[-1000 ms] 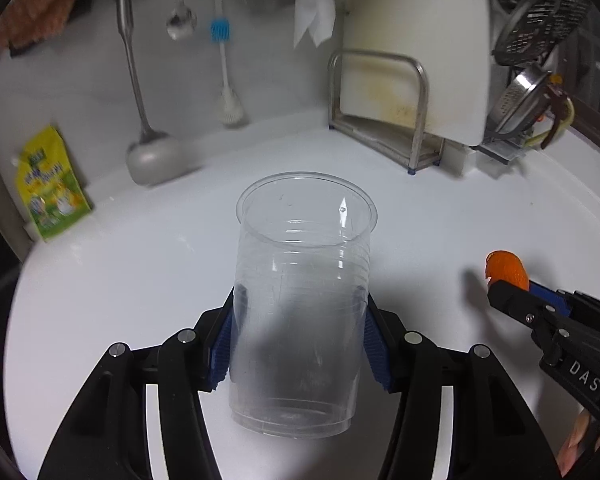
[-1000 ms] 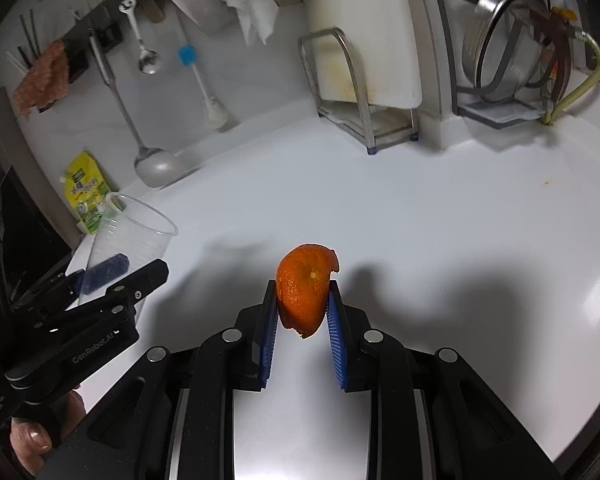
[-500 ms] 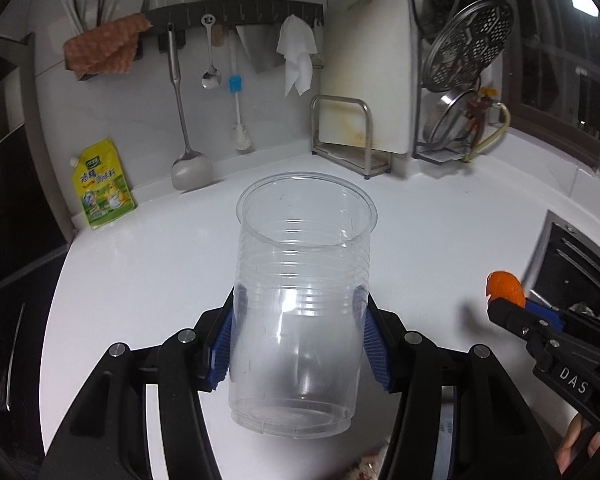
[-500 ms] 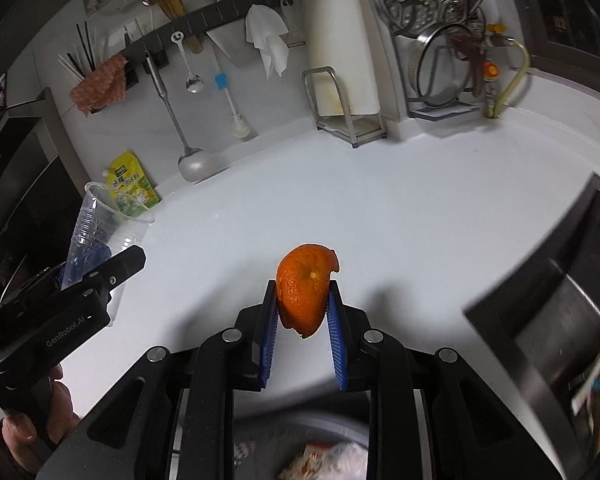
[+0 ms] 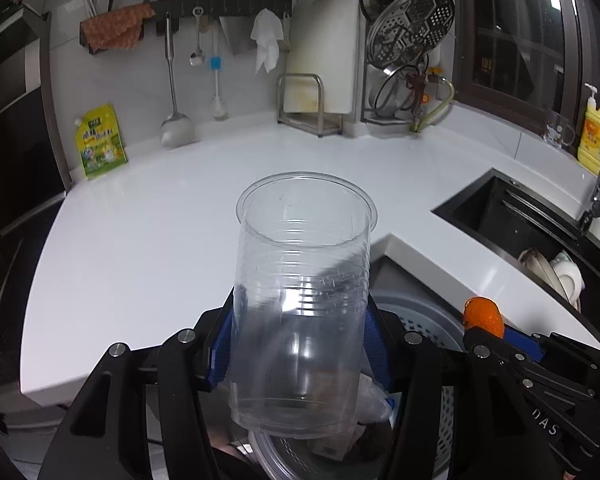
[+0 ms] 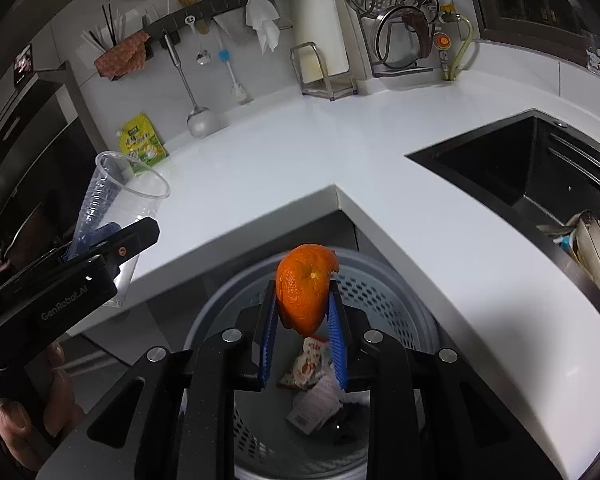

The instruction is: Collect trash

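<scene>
My left gripper (image 5: 300,344) is shut on a clear plastic cup (image 5: 302,280), held upright over the counter edge; the cup also shows at the left of the right wrist view (image 6: 116,200). My right gripper (image 6: 302,312) is shut on an orange peel (image 6: 305,286), held above the grey perforated trash bin (image 6: 384,292). The bin holds crumpled wrappers (image 6: 312,384). In the left wrist view the peel (image 5: 484,316) and the bin (image 5: 424,320) show at the lower right.
The white L-shaped counter (image 6: 300,160) wraps around the bin. A black sink (image 6: 540,160) with dishes is on the right. A yellow-green pouch (image 5: 100,140), a ladle, a brush and a metal rack (image 5: 312,104) stand along the back wall.
Both grippers have pulled back from over the counter and stand over the trash bin, still holding the cup and the peel.
</scene>
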